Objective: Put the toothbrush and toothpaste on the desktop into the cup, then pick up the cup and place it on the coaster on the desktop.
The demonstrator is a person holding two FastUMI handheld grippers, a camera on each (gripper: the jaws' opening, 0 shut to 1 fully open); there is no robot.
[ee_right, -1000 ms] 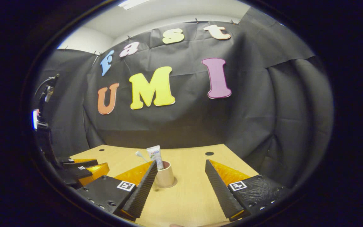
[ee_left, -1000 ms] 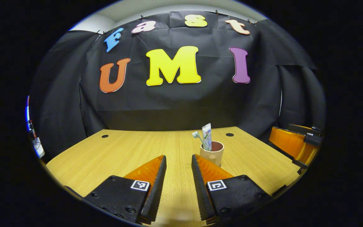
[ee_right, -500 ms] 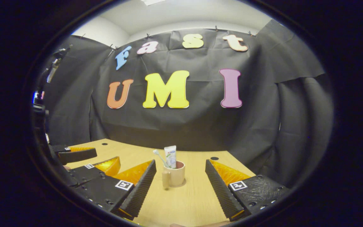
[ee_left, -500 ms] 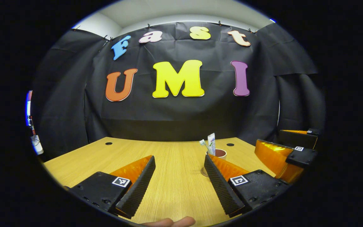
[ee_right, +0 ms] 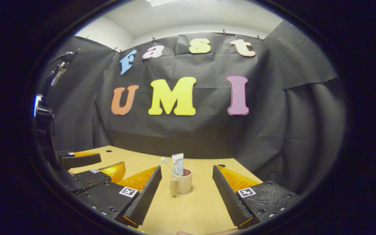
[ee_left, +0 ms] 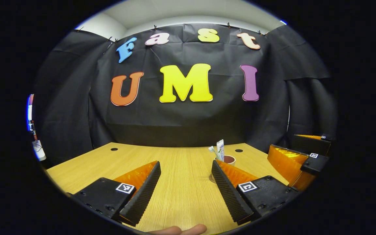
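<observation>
Left gripper (ee_left: 185, 168), black screwed housings, square tag markings, ribbed fingers (ee_left: 142, 195)

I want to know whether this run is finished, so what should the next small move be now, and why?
Probably just ease both grippers back and stop. The beige mug stands upright on the round coaster on the wooden desk, with the white toothpaste tube and toothbrush inside. The right gripper is open around nothing; the left gripper is open too.

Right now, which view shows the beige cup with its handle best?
The right gripper view: the beige cup stands whole, handle visible. In the left gripper view the left hand-held gripper partly hides it.
</observation>
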